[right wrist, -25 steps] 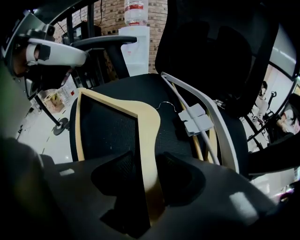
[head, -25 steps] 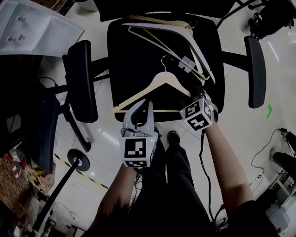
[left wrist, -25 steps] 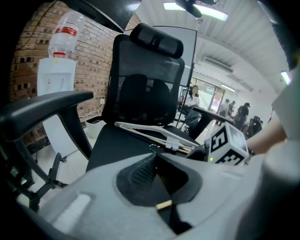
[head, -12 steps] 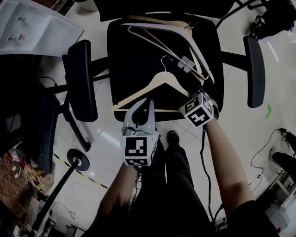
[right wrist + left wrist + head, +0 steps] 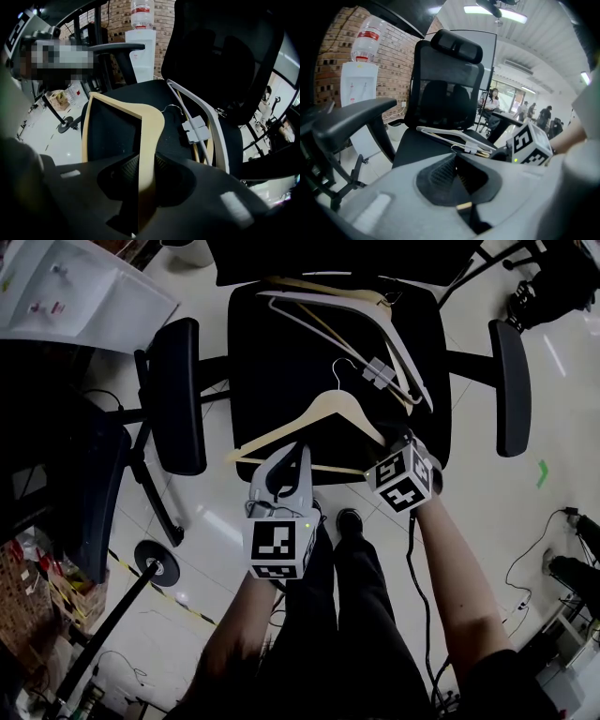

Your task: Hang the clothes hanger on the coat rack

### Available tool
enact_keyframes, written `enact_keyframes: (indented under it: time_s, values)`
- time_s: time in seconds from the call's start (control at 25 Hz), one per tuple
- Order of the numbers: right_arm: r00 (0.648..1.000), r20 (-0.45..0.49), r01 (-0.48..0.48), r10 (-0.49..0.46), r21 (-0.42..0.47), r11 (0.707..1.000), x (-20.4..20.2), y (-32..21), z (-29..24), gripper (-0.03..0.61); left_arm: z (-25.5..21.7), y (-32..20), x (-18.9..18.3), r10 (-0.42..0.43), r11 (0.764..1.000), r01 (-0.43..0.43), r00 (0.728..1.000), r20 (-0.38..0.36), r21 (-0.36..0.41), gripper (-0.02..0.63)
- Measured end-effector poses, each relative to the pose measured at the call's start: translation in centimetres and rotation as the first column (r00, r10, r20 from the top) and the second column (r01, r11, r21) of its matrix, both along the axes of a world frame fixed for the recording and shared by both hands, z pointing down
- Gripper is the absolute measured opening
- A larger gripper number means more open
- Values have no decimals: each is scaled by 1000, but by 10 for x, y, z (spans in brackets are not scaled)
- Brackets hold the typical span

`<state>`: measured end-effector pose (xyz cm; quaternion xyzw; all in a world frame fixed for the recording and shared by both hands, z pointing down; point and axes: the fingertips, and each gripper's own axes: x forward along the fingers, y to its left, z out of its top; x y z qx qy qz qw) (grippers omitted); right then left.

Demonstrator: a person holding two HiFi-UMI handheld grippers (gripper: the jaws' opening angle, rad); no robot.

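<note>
A wooden hanger (image 5: 319, 413) with a metal hook lies at the front of a black office chair's seat (image 5: 281, 352). My right gripper (image 5: 397, 442) is at the hanger's right arm; its jaws are closing, with that arm (image 5: 146, 122) between the pads (image 5: 161, 168) and pressed by them. The left gripper (image 5: 285, 463) hovers just off the seat's front edge, near the hanger's bottom bar, shut and holding nothing (image 5: 454, 161). No coat rack is in view.
White plastic hangers (image 5: 328, 304) with a clip are piled at the back of the seat. Armrests (image 5: 178, 395) (image 5: 511, 385) flank it and the backrest (image 5: 450, 93) rises behind. A pole on a round base (image 5: 155, 563) crosses the floor at lower left. A water dispenser (image 5: 358, 89) stands by the brick wall.
The right gripper's jaws have closed onto the wooden hanger's right arm and it has risen slightly. The left gripper has stayed put.
</note>
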<state>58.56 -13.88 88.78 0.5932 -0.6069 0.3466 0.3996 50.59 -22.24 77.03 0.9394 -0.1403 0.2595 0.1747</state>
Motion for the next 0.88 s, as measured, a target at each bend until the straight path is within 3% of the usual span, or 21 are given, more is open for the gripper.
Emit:
enact_keyframes:
  time_s: [0.2, 0.44, 0.72, 0.88]
  values:
    - [999, -23, 25, -25, 13, 1000, -4, 8, -19, 95, -22, 0, -1, -10, 999, 11, 1000, -21, 43, 5]
    - [999, -33, 12, -9, 99, 995, -2, 21, -74, 95, -75, 11, -4, -38, 995, 45, 996, -78, 93, 5]
    - [990, -136, 64, -31, 247, 967, 12, 20, -170, 95, -145, 34, -2, -72, 989, 92, 984, -165, 118, 5]
    - [977, -208, 119, -54, 312, 942, 13, 23, -221, 95, -187, 42, -4, -70, 975, 111, 976, -207, 190, 5]
